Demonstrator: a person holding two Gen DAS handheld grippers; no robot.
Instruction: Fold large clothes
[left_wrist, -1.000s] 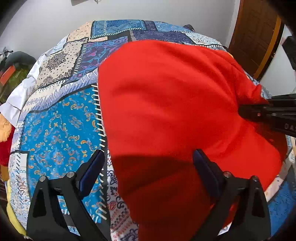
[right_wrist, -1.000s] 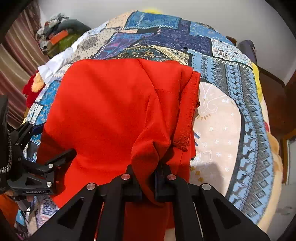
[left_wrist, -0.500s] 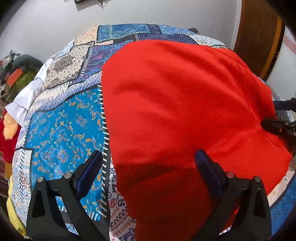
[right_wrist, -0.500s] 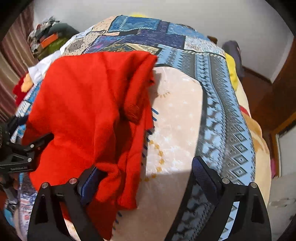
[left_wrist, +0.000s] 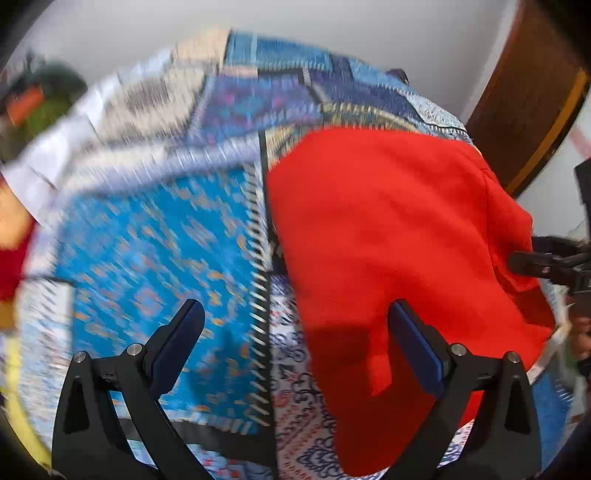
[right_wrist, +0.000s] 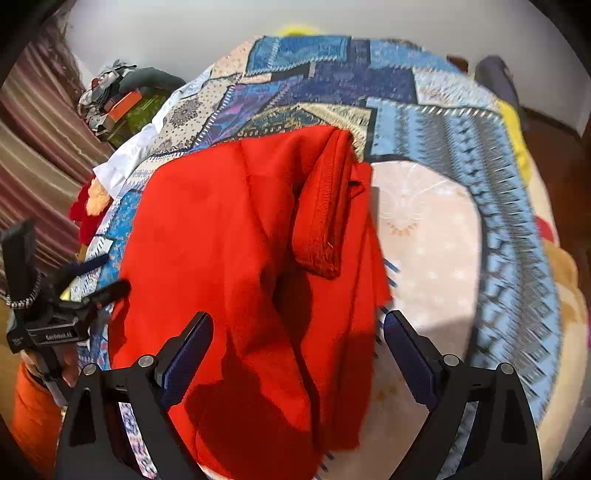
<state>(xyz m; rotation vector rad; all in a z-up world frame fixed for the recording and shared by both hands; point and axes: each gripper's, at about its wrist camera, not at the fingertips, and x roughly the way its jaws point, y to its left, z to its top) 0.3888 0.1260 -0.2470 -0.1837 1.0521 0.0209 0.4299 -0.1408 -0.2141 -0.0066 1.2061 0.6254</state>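
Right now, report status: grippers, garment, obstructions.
Left gripper open, holding nothing. Right gripper open, over the red garment. Garment lies partly folded on the patterned bedspread, cuff on top. Nothing in the way.

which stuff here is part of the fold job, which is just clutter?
Job:
red garment, lying on the patchwork bedspread
left gripper, open
right gripper, open

Clutter:
pile of bags and clothes beyond the bed
white cloth at the bed edge
wooden door

Bright fisheye views, motion-blurred edges
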